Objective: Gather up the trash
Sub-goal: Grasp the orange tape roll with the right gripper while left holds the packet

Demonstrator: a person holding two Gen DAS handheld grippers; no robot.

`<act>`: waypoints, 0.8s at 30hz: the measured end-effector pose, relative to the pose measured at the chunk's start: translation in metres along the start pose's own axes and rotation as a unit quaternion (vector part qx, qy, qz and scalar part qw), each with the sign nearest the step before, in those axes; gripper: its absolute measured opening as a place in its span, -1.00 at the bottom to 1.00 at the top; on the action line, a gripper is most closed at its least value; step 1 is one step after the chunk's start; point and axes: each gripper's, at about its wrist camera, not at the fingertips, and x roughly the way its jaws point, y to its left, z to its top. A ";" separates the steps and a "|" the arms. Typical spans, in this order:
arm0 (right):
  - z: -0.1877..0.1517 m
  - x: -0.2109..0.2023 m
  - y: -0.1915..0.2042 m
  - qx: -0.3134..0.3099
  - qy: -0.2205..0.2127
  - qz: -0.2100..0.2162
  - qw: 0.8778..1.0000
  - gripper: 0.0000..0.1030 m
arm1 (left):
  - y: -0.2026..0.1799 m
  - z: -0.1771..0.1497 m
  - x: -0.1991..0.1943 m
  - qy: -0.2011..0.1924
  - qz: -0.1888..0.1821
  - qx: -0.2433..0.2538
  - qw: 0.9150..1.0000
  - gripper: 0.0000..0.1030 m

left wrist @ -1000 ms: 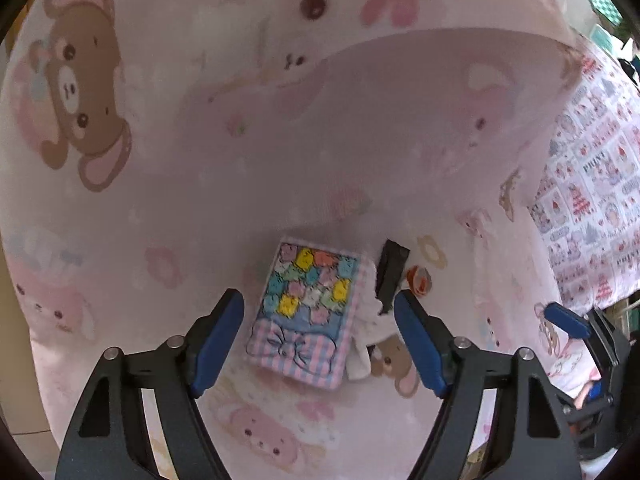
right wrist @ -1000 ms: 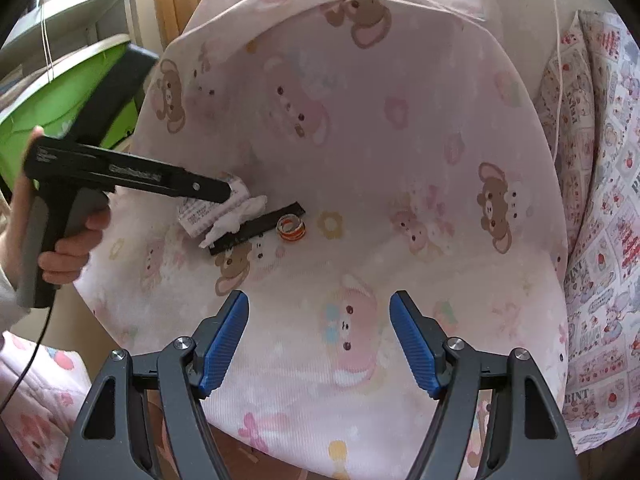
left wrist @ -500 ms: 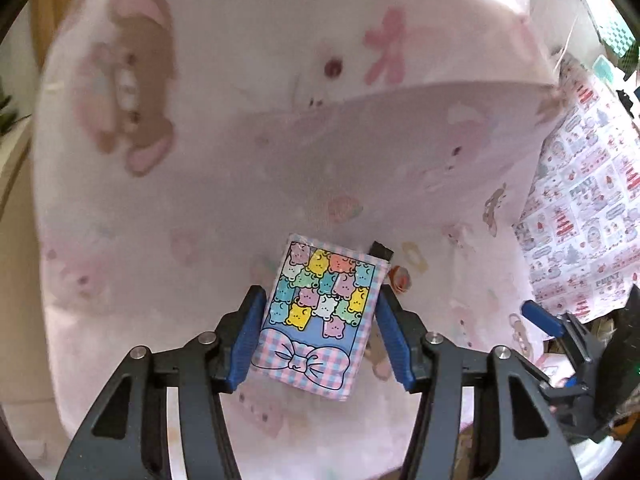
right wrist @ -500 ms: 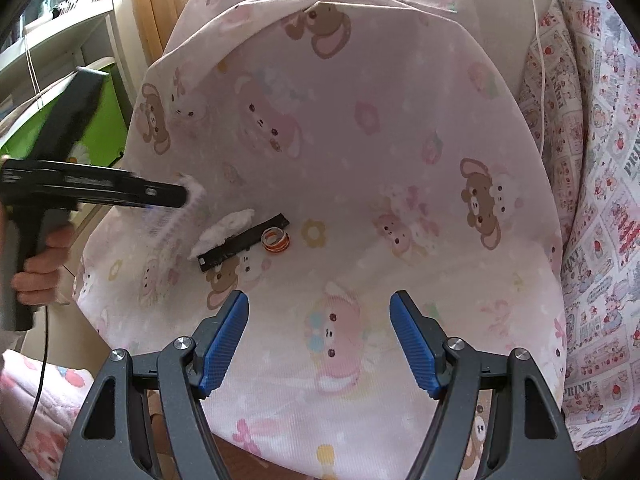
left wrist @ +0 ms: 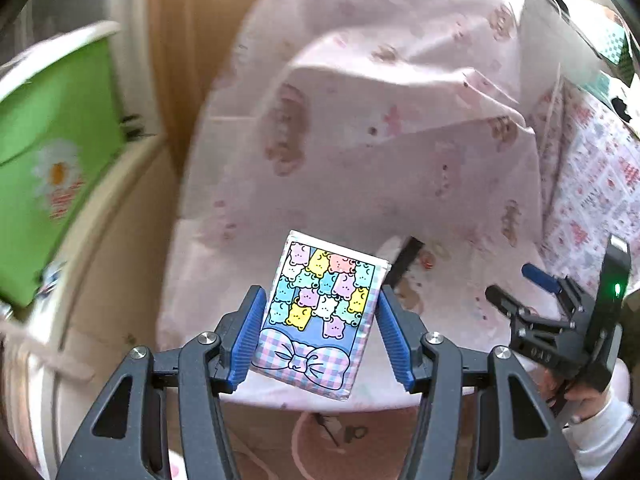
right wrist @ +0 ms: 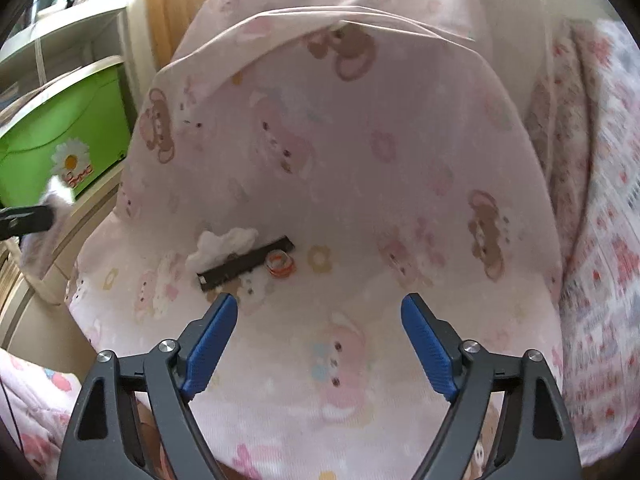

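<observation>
My left gripper is shut on a flat packet printed with coloured bears and a gingham bow, and holds it lifted off the pink bear-print cushion. On the cushion lie a white crumpled tissue, a black strip wrapper and a small orange ring-shaped scrap. My right gripper hovers just in front of them with its jaws opening and nothing between them. It also shows at the right of the left wrist view as the right gripper.
A green bin with a daisy sticker stands to the left of the cushion, also seen as the green bin. A patterned pink-and-white blanket lies along the right. A person's hand holds the right gripper's handle.
My left gripper closed on the bear packet and carried it up and to the left, bringing the green bin into view. The right gripper stayed in place and its jaws widened.
</observation>
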 end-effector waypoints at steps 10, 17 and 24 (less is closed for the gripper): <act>0.017 0.056 0.019 -0.069 0.028 0.037 0.997 0.40 | 0.023 -0.029 -0.026 -0.027 0.065 -0.005 0.997 0.07; 0.017 0.077 0.022 -0.076 0.045 0.046 0.995 -0.02 | 0.039 -0.044 0.003 -0.022 0.048 -0.046 0.998 0.06; 0.019 0.096 0.031 -0.079 0.061 0.045 0.994 -0.28 | 0.044 -0.049 0.015 -0.011 0.053 -0.048 0.997 0.07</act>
